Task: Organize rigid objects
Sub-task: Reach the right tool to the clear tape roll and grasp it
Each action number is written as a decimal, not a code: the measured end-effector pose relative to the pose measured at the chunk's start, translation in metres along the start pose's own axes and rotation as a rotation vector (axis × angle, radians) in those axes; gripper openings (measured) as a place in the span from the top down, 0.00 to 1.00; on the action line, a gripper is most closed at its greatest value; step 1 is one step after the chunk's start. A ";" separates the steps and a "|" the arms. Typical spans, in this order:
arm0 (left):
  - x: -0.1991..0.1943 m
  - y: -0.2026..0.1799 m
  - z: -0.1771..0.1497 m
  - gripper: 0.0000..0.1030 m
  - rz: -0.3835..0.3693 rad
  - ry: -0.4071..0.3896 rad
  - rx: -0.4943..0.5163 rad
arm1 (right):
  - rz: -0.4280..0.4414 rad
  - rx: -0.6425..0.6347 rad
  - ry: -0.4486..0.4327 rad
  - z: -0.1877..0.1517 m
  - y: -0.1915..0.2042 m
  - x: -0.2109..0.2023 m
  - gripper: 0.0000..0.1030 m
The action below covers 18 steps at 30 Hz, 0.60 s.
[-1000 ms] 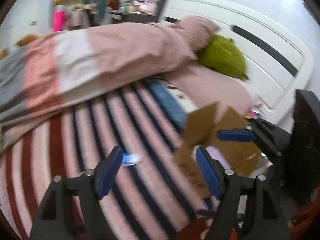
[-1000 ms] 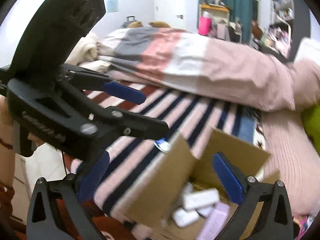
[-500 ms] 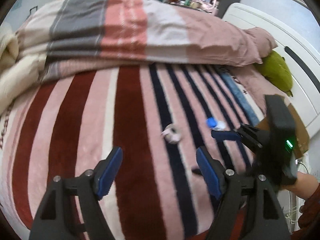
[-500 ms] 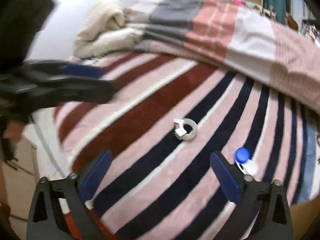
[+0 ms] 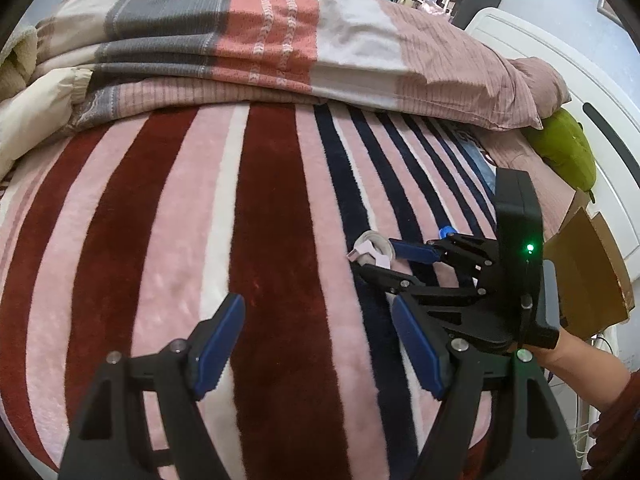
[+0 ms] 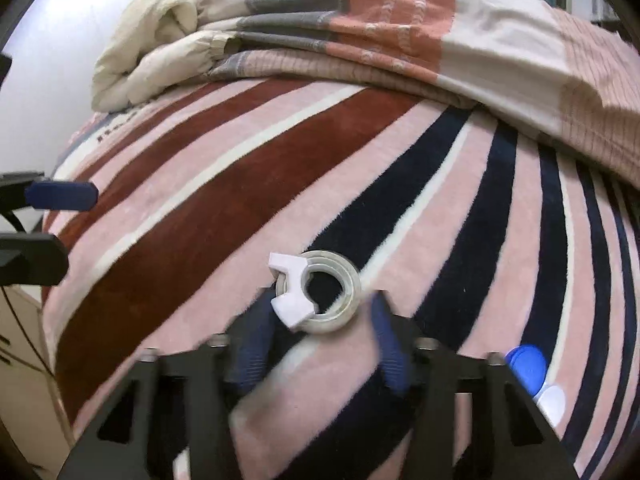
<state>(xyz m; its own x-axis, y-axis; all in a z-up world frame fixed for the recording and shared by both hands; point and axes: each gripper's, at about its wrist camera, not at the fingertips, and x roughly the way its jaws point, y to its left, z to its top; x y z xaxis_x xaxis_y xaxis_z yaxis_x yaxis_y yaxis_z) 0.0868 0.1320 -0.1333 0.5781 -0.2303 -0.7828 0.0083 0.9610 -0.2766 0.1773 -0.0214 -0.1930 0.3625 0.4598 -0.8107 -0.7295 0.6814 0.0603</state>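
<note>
Left gripper (image 5: 316, 340): I have its jaws spread wide over the striped blanket (image 5: 180, 240), holding and touching nothing.

Right gripper (image 6: 320, 336): my jaws are parted to a middling gap, one finger either side of the tape roll's near edge; I cannot tell whether the pads touch it.

Tape roll (image 6: 316, 296): clear ring with a white dispenser clip, lying flat on the blanket just ahead of my right fingertips.

Blue-capped bottle (image 6: 532, 372): down at the right gripper's right side.

Cardboard box (image 5: 588, 272): behind the right tool, seen from the left camera.

Change: half a second ago the roll lay well ahead of the right jaws; I've since closed in and narrowed them.
</note>
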 end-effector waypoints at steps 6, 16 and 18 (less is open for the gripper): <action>-0.011 -0.025 0.004 0.29 -0.079 0.000 0.026 | 0.035 -0.036 -0.060 -0.003 0.009 -0.038 0.65; -0.047 -0.116 0.021 0.59 -0.288 -0.021 0.140 | 0.078 -0.152 -0.180 -0.021 0.048 -0.164 0.65; -0.053 -0.139 0.025 0.64 -0.302 -0.028 0.180 | 0.057 -0.148 -0.196 -0.024 0.045 -0.183 0.65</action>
<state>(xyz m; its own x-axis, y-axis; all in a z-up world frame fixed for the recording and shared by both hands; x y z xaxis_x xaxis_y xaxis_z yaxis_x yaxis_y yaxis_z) 0.0751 0.0143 -0.0396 0.5499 -0.5067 -0.6640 0.3247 0.8621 -0.3890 0.0641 -0.0886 -0.0565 0.4138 0.6065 -0.6789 -0.8237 0.5670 0.0045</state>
